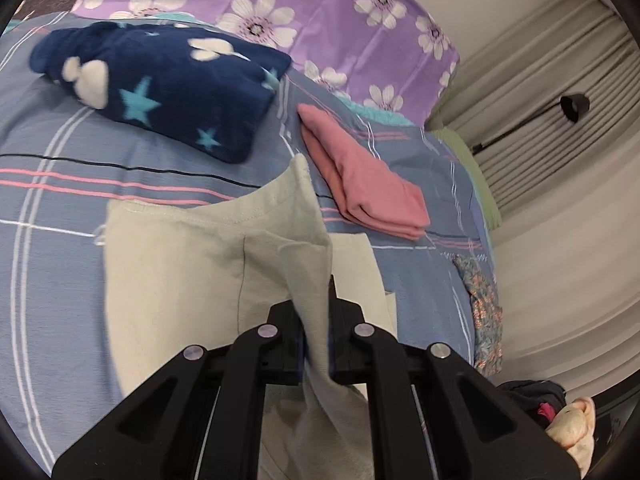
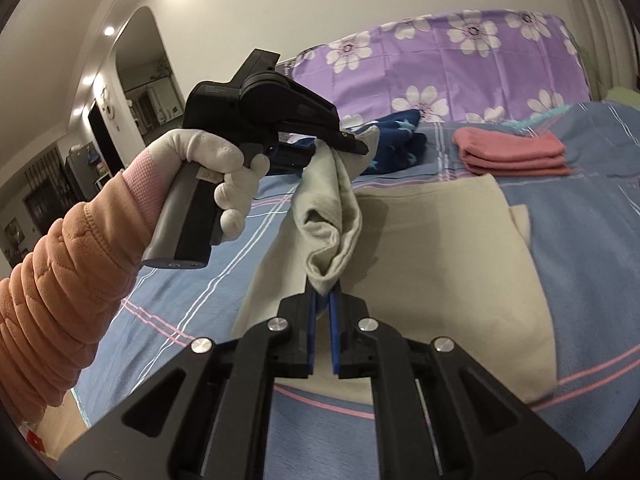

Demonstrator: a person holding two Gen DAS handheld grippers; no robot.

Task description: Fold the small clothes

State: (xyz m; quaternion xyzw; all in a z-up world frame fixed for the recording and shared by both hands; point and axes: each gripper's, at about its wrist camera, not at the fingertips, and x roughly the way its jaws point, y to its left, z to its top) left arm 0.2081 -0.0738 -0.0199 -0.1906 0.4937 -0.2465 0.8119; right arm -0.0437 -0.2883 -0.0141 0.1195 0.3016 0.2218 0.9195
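A: How far along is the folding?

B: Part way, I'd judge. 1 pink garment (image 1: 368, 188) lies folded flat on the bed (image 1: 60, 208), near the purple flowered cover (image 1: 340, 16). A navy starred fleece (image 1: 168, 88) sits beside it, bundled up rather than spread; I can't tell if it counts as done.

A: And the piece in hand?

B: A beige garment (image 2: 440, 260). Most of it lies flat on the bed, with 1 edge lifted off the sheet. Both tools are clamped on that edge: the left tool (image 1: 316, 320) has cloth pinched between its fingers, and the right tool (image 2: 323, 300) grips a bunched fold just ahead of its blue pads (image 2: 334, 320).

A: So the fold is under way?

B: It looks so. The right-wrist view shows the left tool (image 2: 352, 146) in a white-gloved hand (image 2: 216, 168), holding the cloth up with a drooping loop between the 2 grips. The lifted edge has yet to be laid over the flat part.

A: Anything else waiting?

B: A small floral piece (image 1: 484, 320) lies at the bed's edge, unfolded as far as I can see, and a dark heap (image 1: 536, 404) sits low beyond it. Those seem to be still to do.
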